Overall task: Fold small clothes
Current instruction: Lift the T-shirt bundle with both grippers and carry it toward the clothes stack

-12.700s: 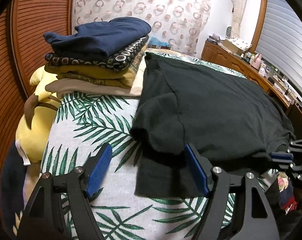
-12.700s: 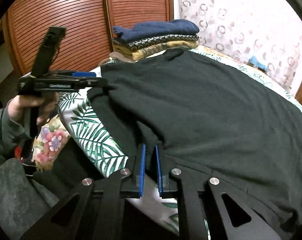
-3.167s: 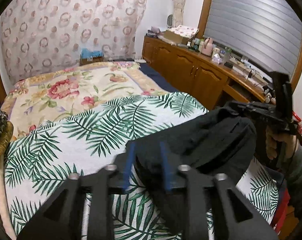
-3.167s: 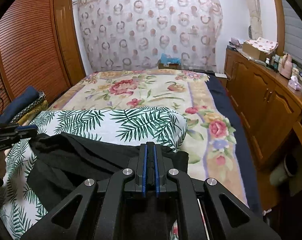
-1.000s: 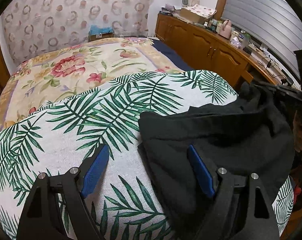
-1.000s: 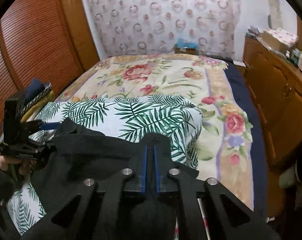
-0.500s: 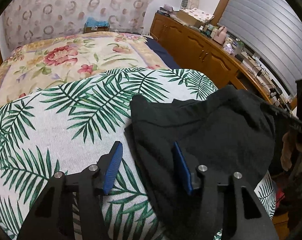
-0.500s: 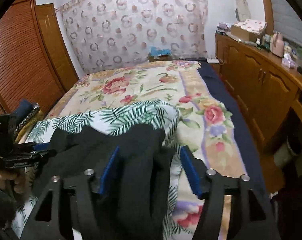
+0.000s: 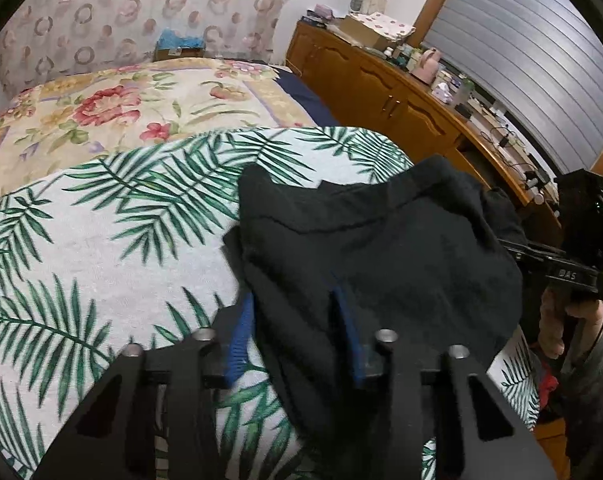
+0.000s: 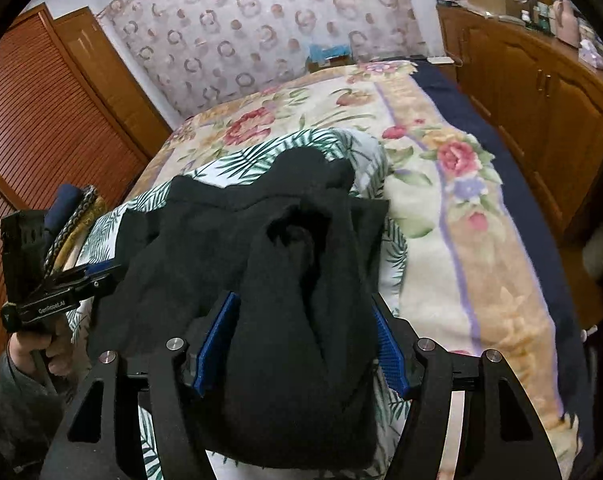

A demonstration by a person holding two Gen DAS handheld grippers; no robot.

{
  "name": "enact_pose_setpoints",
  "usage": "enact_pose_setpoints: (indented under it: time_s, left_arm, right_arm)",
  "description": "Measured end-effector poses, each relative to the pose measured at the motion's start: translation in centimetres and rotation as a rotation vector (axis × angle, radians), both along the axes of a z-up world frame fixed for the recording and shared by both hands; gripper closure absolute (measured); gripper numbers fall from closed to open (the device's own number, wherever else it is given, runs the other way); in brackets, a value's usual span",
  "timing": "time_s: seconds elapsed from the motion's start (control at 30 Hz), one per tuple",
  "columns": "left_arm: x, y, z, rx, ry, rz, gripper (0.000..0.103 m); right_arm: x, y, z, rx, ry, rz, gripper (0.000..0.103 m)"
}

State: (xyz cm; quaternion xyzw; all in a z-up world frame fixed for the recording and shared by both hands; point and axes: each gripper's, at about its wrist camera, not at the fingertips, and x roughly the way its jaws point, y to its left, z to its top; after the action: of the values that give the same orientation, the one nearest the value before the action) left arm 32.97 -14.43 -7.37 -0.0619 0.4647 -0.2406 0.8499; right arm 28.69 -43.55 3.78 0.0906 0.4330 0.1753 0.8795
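Observation:
A black garment (image 9: pixel 381 248) lies bunched on the palm-leaf cloth (image 9: pixel 101 240) that covers the near end of the bed. My left gripper (image 9: pixel 291 328) stands over its near left edge with a fold of the fabric between the blue pads. Its jaws are closing. In the right wrist view the same black garment (image 10: pixel 221 232) runs as a thick roll through my right gripper (image 10: pixel 303 344). Those jaws stand wide and are closing too, with both pad faces still showing. A hand holds the left gripper (image 10: pixel 97 274) at the garment's left edge.
Several folded clothes (image 10: pixel 73 208) are stacked at the left by the louvred wardrobe doors (image 10: pixel 41 100). A floral bedspread (image 10: pixel 441 220) covers the far bed. A wooden cabinet (image 9: pixel 401 100) with clutter on top runs along the right, past the bed's edge.
My left jaws have narrowed around the garment's edge. My right gripper, shut on the fabric a second ago, opened wide and now straddles a thick roll of it.

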Motion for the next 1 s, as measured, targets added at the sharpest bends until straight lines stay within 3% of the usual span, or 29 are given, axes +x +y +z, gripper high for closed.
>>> enact_pose_setpoints:
  time_s: [0.1, 0.13, 0.23, 0.53, 0.8, 1.0]
  left_arm:
    - [-0.2, 0.2, 0.0, -0.037, 0.006, -0.014, 0.088]
    - [-0.5, 0.2, 0.3, -0.042, -0.001, -0.018, 0.088]
    - [-1.4, 0.4, 1.3, -0.064, -0.043, -0.025, 0.09]
    - [-6.1, 3.1, 7.5, -0.132, -0.209, -0.016, 0.09]
    - [-9.9, 12.1, 12.5, -0.117, -0.339, 0.122, 0.09]
    - [-12.6, 20.2, 15.8, -0.078, -0.437, 0.27, 0.09]
  right_arm:
    - [-0.2, 0.4, -0.2, -0.008, -0.008, 0.022, 0.061]
    - [-0.3, 0.5, -0.3, -0.006, -0.009, 0.031, 0.069]
    - [-0.8, 0.4, 0.0, -0.006, -0.028, 0.042, 0.078]
    - [-2.9, 3.6, 4.7, -0.058, -0.214, 0.104, 0.082]
    - [-2.4, 11.7, 8.5, -0.08, -0.343, 0.264, 0.082]
    - [-0.1, 20.5, 11.2, -0.073, -0.43, 0.415, 0.082]
